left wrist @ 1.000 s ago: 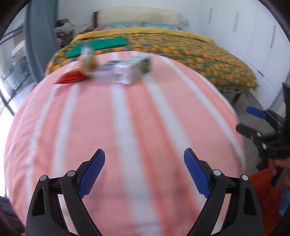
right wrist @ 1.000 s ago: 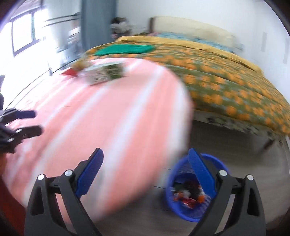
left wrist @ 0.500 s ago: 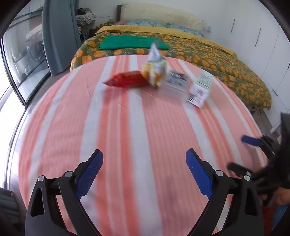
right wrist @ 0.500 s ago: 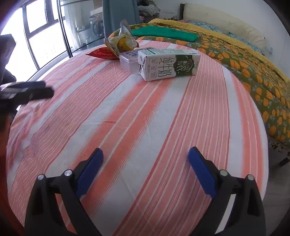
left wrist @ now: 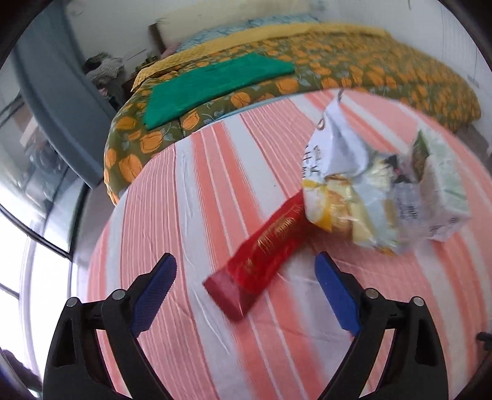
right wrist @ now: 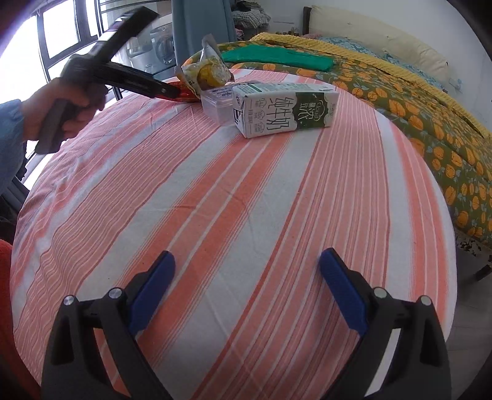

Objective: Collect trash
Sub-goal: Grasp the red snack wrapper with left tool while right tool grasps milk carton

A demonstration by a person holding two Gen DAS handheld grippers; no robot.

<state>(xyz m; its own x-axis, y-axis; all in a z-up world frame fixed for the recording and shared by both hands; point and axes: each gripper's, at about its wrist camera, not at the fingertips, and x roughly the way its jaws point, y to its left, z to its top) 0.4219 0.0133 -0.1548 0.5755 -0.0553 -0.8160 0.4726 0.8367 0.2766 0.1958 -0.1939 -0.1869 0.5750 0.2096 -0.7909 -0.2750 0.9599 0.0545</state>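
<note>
On the round table with the striped cloth [right wrist: 215, 200] lie a red wrapper [left wrist: 267, 246], a crumpled snack bag [left wrist: 338, 190], a clear plastic box [right wrist: 216, 103] and a green and white milk carton [right wrist: 286, 110]. My left gripper [left wrist: 244, 292] hangs over the near end of the red wrapper. Its jaws are closing, and the wrapper end lies between them untouched. In the right wrist view a hand [right wrist: 70, 104] holds that left gripper [right wrist: 175, 90] at the wrapper [right wrist: 184, 94]. My right gripper [right wrist: 246, 286] stands open over bare cloth, well short of the carton.
A bed with an orange-flowered cover [right wrist: 399, 92] and a folded green cloth [right wrist: 276, 58] stands just behind the table. Windows and a grey curtain [right wrist: 196, 27] are at the left. The table's edge drops off at the right.
My left gripper has swept across the table to the trash pile; the red wrapper now lies between its fingers. The right gripper swung from the blue bin to the table, then held still.
</note>
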